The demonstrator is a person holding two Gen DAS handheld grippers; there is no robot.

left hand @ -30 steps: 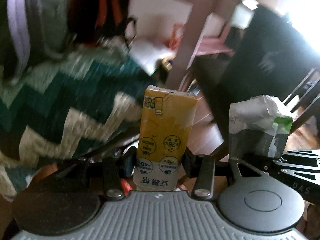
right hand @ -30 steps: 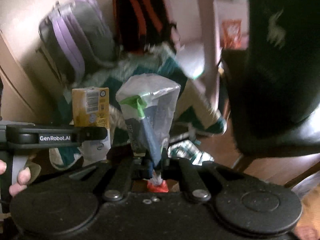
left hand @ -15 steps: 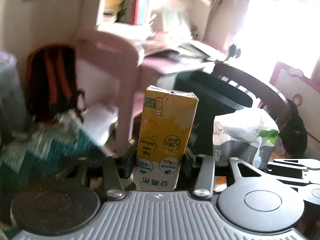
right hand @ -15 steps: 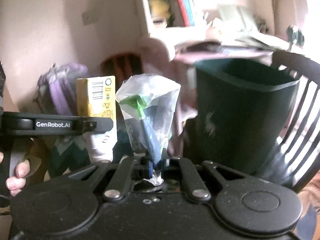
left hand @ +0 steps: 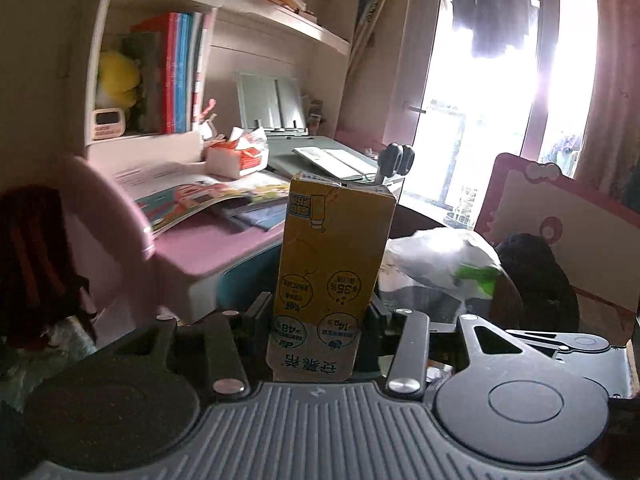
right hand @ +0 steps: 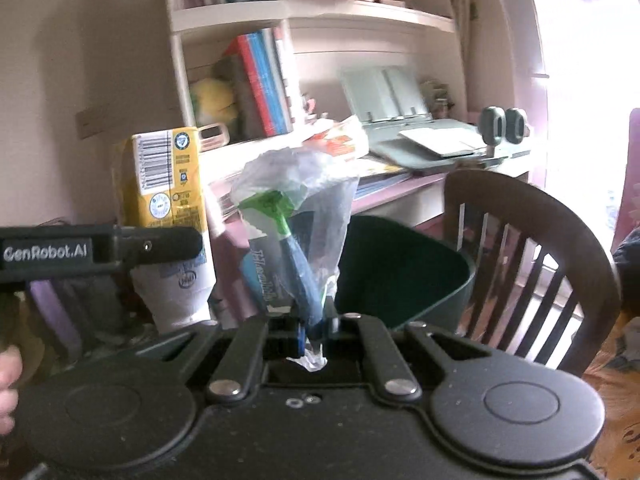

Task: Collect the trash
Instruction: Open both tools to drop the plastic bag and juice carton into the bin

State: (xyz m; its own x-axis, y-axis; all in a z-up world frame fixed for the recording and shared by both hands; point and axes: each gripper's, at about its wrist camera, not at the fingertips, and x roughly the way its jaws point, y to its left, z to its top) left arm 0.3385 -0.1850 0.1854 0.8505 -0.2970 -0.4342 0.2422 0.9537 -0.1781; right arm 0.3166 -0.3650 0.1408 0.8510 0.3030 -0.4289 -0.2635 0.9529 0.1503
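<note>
My left gripper (left hand: 316, 316) is shut on a yellow drink carton (left hand: 332, 264), which stands upright between its jaws. The same yellow carton (right hand: 168, 184) shows at the left of the right wrist view, clamped by the left gripper's black finger (right hand: 120, 248). My right gripper (right hand: 310, 320) is shut on the pinched lower end of a crumpled plastic wrapper (right hand: 296, 216) with green and blue print. That wrapper (left hand: 444, 264) appears just right of the carton in the left wrist view. A dark green trash bin (right hand: 404, 272) stands open behind the wrapper, slightly right.
A pink desk (left hand: 224, 244) with open books (left hand: 200, 196) and a bookshelf (right hand: 248, 20) fills the background. A dark wooden chair (right hand: 532, 240) stands right of the bin. A pink chair back (left hand: 108, 216) is at left, a bright window (left hand: 480, 100) at right.
Both grippers have risen with their loads and tilted up: the zigzag blanket and backpacks dropped out of view, and the desk, shelf and the bin's open top came into sight.
</note>
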